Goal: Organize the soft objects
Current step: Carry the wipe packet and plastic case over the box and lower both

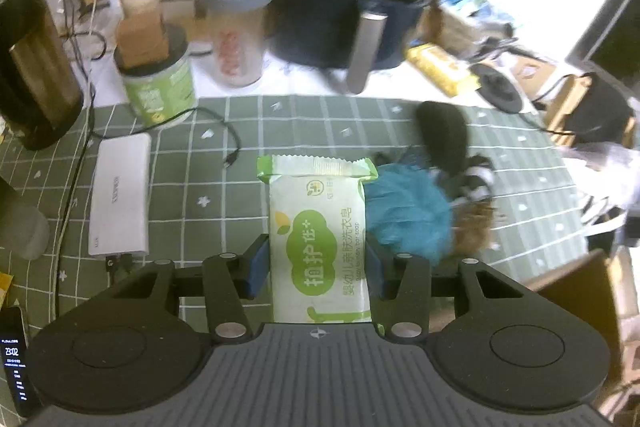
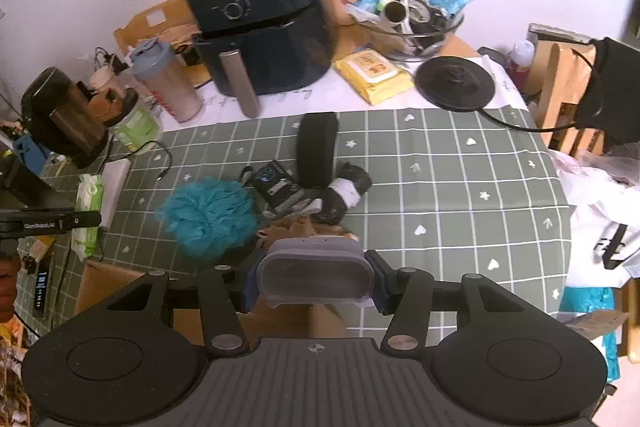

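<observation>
My left gripper [image 1: 318, 267] is shut on a white and green soap packet [image 1: 318, 227], held above the green checked cloth [image 1: 240, 195]. The packet also shows at the left of the right wrist view [image 2: 88, 211]. My right gripper [image 2: 316, 281] is shut on a grey oval case [image 2: 316, 273]. A teal bath pouf [image 1: 408, 211] [image 2: 208, 213] lies on the cloth beside a black foam roll [image 1: 442, 135] [image 2: 316, 151], black and white socks [image 2: 344, 193], a black pouch [image 2: 276, 183] and a brown furry thing [image 1: 474, 227] [image 2: 304, 225].
A dark air fryer [image 2: 260, 27], shaker bottle [image 2: 168, 83], green tub [image 1: 158, 91], yellow wipes pack [image 2: 374, 71], kettle base [image 2: 454, 83] and glass bowl [image 2: 416, 27] stand at the back. A white power bank [image 1: 118, 195] lies left. A cardboard box [image 2: 108, 287] sits at the table's near edge.
</observation>
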A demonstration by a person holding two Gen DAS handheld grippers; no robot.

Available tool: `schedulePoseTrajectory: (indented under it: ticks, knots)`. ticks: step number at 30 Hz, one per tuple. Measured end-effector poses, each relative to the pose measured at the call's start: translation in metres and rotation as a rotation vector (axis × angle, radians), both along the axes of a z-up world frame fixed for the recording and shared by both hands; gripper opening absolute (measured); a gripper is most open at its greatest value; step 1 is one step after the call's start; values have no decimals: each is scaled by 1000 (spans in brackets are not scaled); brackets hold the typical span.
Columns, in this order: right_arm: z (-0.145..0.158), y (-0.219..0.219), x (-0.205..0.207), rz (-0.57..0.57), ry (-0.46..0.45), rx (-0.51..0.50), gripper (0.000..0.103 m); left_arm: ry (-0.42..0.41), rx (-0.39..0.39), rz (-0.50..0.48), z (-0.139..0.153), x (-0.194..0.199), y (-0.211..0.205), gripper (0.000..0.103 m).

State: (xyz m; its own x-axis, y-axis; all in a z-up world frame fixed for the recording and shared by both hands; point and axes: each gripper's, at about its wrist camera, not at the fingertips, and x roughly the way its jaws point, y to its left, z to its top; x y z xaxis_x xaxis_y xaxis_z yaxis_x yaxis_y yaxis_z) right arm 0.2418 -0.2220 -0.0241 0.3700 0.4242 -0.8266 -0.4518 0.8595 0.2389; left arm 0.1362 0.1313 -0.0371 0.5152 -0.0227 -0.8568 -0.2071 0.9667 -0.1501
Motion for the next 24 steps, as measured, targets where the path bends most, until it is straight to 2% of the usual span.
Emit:
schedulePoseTrajectory:
  ticks: [5, 12, 24]
  knots:
    - [2, 7, -10, 21, 3, 12, 55, -33, -34, -40, 19, -14, -18, 47]
    - [3, 13, -25, 42, 9, 26, 55, -35, -79, -74, 28, -33, -42, 47]
    - [-2, 21, -54, 69, 37, 36, 55, 39, -141, -85, 8, -56, -69, 47]
